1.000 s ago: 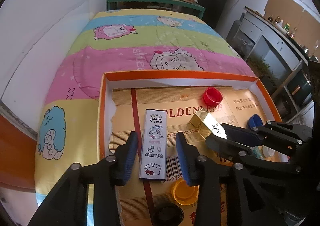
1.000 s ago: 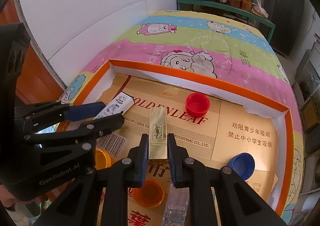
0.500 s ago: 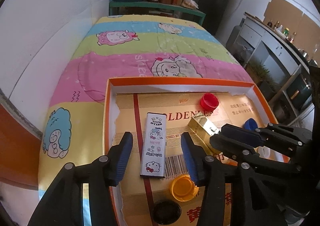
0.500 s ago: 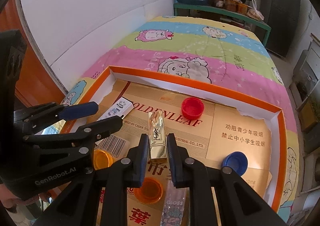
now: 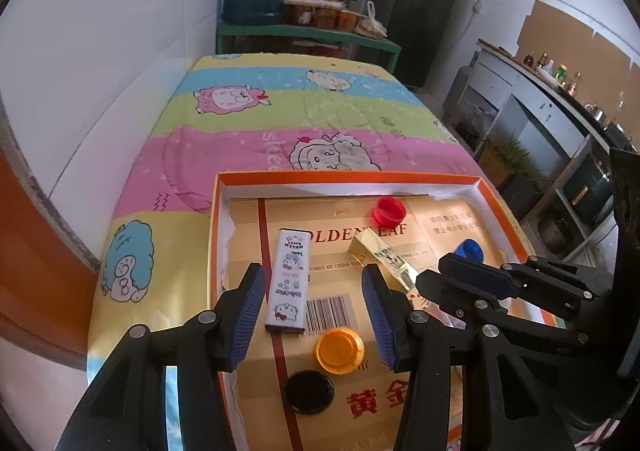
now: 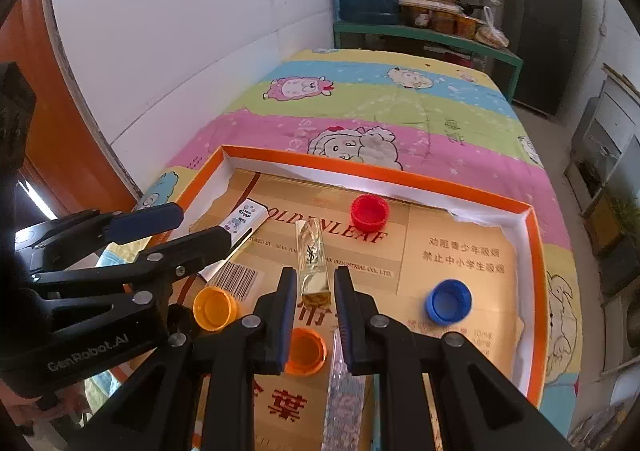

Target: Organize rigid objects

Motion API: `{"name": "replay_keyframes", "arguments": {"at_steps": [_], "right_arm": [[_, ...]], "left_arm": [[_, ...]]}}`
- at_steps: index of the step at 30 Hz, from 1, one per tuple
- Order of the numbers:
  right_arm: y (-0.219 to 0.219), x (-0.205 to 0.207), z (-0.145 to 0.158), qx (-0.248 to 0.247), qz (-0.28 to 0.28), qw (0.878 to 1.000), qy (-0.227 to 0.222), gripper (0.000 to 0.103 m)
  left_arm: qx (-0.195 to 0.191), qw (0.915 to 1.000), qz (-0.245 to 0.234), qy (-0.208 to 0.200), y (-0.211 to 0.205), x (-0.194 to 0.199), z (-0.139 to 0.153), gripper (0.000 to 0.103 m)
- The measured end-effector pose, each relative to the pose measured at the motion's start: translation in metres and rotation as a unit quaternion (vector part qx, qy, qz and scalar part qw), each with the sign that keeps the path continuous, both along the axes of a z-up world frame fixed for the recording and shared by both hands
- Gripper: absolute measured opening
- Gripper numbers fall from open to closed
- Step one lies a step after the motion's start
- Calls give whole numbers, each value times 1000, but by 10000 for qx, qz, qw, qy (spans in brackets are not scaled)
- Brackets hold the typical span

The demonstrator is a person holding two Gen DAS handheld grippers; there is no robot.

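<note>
A white Hello Kitty box (image 5: 289, 278) lies flat in the orange-rimmed tray (image 5: 344, 176), just ahead of my open left gripper (image 5: 314, 313), not touching it. A gold YSL box (image 6: 311, 261) lies on the tray floor; my right gripper (image 6: 313, 313) is open with its fingers either side of the box's near end, apart from it. The gold box also shows in the left wrist view (image 5: 382, 261), with the right gripper (image 5: 448, 271) over its near end. The left gripper (image 6: 200, 227) shows in the right wrist view above the white box (image 6: 244, 217).
Bottle caps lie in the tray: red (image 6: 369, 212), blue (image 6: 448, 301), yellow (image 6: 214, 308), orange (image 6: 306, 351), black (image 5: 307, 391). A clear tube (image 6: 346, 391) lies under the right gripper. The tray sits on a striped cartoon blanket (image 5: 288, 119); a wall stands left, shelves behind.
Both grippers have pulled back and up from the tray. The right gripper has opened and let go of the gold box, which now lies flat. The left fingers have spread wider.
</note>
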State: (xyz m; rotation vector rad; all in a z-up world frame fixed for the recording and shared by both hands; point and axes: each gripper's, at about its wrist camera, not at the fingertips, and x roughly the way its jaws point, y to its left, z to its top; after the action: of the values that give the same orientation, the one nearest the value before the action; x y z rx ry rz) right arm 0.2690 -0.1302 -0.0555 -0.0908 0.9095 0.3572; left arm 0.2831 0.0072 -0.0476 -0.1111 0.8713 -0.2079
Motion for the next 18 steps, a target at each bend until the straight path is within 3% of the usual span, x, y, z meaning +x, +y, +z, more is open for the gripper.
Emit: {"name": "replay_keyframes", "arguments": {"at_steps": [18], "right_arm": [[-14,-57,26,107,-305,9991,-264,19]], "left_arm": [[-70,9994,57,-321,-4,-68,32,52]]}}
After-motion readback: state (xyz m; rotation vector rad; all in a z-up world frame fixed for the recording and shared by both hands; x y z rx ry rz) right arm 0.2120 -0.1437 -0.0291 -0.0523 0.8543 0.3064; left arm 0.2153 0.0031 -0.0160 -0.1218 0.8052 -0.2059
